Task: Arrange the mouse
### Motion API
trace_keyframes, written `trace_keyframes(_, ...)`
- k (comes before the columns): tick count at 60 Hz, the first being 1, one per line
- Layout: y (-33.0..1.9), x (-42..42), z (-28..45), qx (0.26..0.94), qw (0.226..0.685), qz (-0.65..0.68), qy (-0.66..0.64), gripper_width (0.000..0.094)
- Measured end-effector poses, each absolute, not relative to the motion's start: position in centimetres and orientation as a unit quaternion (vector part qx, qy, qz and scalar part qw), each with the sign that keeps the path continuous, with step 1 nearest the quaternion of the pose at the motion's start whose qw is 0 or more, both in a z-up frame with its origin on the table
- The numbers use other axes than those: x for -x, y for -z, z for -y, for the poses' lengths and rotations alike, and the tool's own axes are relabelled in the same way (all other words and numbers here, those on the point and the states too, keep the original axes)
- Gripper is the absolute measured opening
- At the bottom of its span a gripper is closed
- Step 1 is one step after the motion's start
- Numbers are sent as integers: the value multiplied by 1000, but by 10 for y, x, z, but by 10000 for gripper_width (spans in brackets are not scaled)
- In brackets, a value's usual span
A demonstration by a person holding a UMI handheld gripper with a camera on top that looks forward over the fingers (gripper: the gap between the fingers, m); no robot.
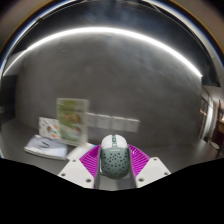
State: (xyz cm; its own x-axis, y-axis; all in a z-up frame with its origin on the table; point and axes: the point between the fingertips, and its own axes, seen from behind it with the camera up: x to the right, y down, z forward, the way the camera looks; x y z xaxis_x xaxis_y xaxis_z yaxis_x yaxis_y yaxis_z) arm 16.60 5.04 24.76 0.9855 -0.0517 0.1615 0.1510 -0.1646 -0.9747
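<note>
**Mouse clamped in the claw, low over the tabletop**

Claw (113,172) closed on the mouse (114,160), one magenta pad (91,158) pressed to its left flank, the other to its right, no gap visible on either side. Mouse pale, almost white with a faint greenish cast, shell rounded and egg-shaped, humped toward the near end. Upper surface peppered with small dark perforations in a regular honeycomb-like pattern. At the far tip, a narrow slot where the wheel sits, too small to make out in detail. Far half of the mouse poking out beyond the fingertips; near half buried between the pads. Whether resting on the surface or lifted just clear of it: cannot tell.

Dark grey tabletop (160,125) spreading out beyond, sheen across it from an overhead light. To the left and a little farther off, an upright box (71,119) with a green-and-white printed face, standing on end. At its foot, flat white papers (48,147) lying loose on the tabletop, near the left finger but apart from it. Just beyond the mouse, a low white oblong object (121,122) lying across, not identifiable.
</note>
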Motion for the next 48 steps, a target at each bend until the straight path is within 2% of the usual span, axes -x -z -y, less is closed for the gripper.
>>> trace_keyframes(6,-185,-277,-33,789,607,-6,92,404)
trace_keyframes(11,-93,-333,-31,833,547,-9,80,406)
trace_keyframes(15,-47,-350,-27,857,512,9,67,407)
trace_keyframes(21,2,-360,-19,878,478,8,31,430)
trace_keyframes(22,6,-359,-22,874,485,7,20,478)
trace_keyframes(23,5,-359,-21,874,486,5,11,433)
trace_keyframes(30,3,-358,-21,877,480,26,-14,544)
trace_keyframes(31,3,-358,-20,879,476,27,-18,623)
trace_keyframes(37,-5,-363,-2,883,466,19,-50,900)
trace_keyframes(38,-10,-363,3,881,469,20,-56,860)
trace_keyframes(40,-17,-364,11,878,474,22,-67,842)
trace_keyframes(48,-38,-391,62,872,482,7,-85,842)
